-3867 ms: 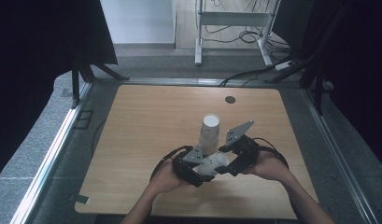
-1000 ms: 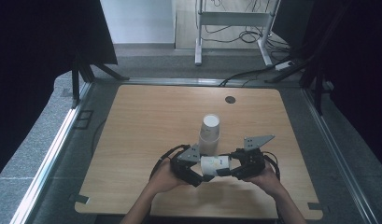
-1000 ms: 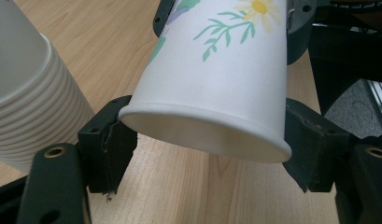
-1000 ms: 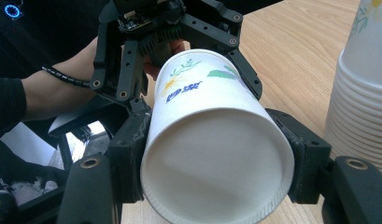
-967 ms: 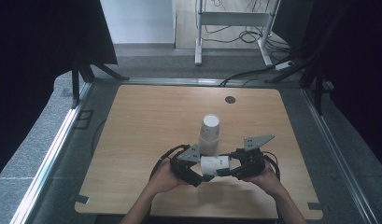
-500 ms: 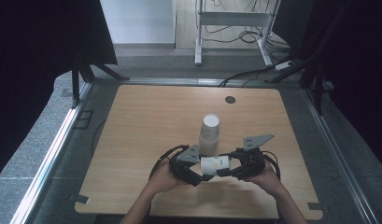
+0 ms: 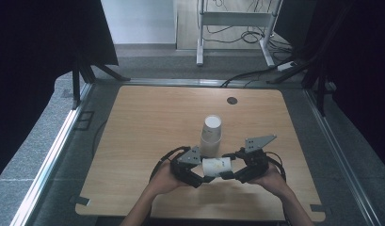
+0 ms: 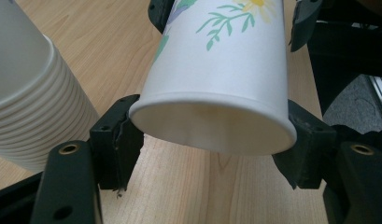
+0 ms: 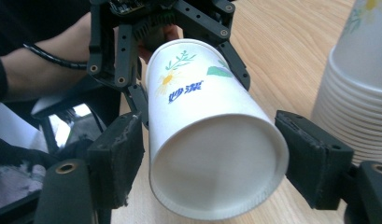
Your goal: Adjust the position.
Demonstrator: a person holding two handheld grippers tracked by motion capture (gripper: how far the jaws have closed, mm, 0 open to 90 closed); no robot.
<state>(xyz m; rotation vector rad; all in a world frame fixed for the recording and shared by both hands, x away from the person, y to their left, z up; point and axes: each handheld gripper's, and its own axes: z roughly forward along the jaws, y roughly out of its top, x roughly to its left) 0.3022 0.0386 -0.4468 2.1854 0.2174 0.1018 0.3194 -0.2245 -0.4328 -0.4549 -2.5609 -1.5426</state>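
Paper cup (image 7: pixel 216 165) lies on its side in the air, low over the table (image 7: pixel 143 122), between the two grippers and just in front of the cup stack (image 7: pixel 211 135). The left gripper (image 8: pixel 212 135) squeezes its open rim so it cannot fall. The right gripper (image 9: pixel 209 154) has just been opening; its pads stand off the cup's bottom end, letting go.

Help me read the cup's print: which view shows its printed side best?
The right gripper view: the paper cup shows its flower and blue lettering facing the camera. The left gripper view catches only leaf sprigs above the rim. In the high view it is small, the print unreadable.
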